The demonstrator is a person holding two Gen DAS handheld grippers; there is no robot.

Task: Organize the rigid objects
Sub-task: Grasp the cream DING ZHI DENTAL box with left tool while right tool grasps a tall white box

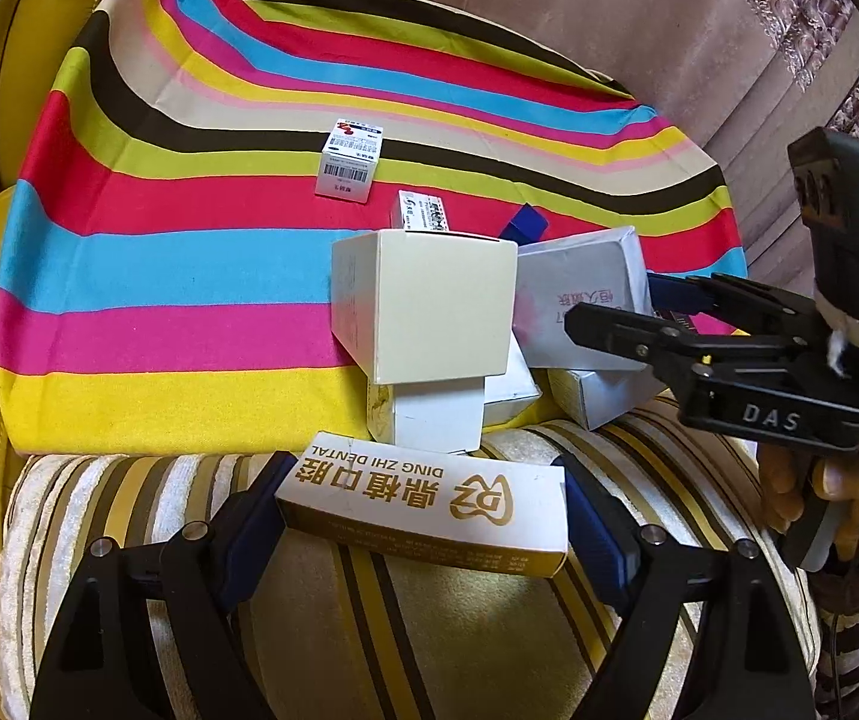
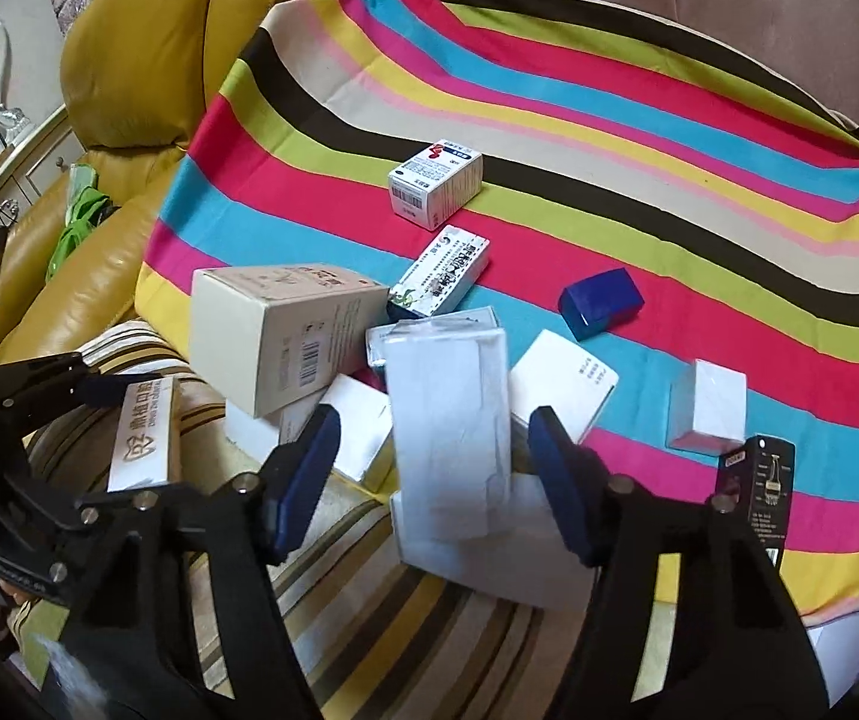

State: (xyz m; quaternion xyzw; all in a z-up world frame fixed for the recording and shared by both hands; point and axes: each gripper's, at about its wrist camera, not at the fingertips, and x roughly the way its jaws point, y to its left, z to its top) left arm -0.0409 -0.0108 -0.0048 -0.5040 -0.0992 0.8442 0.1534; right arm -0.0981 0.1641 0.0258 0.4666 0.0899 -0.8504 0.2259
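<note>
- We found the rainbow-striped cloth (image 2: 639,138) strewn with cartons; sorting looked barely begun.
- Cream cardboard box (image 2: 285,330) topped a loose heap.
- Left gripper (image 1: 423,516) clamped the gold-lettered dental carton (image 1: 429,498).
- Right gripper (image 2: 429,480) straddled a translucent white box (image 2: 447,420), pads apart from it.

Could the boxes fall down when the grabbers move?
Maybe. The big cream box sits tilted on smaller white boxes, so a nudge could tip it. The right gripper straddles the tall white box without pressing it yet; closing crooked might knock it over. The left gripper holds the dental box by its ends, which could slip.
</note>
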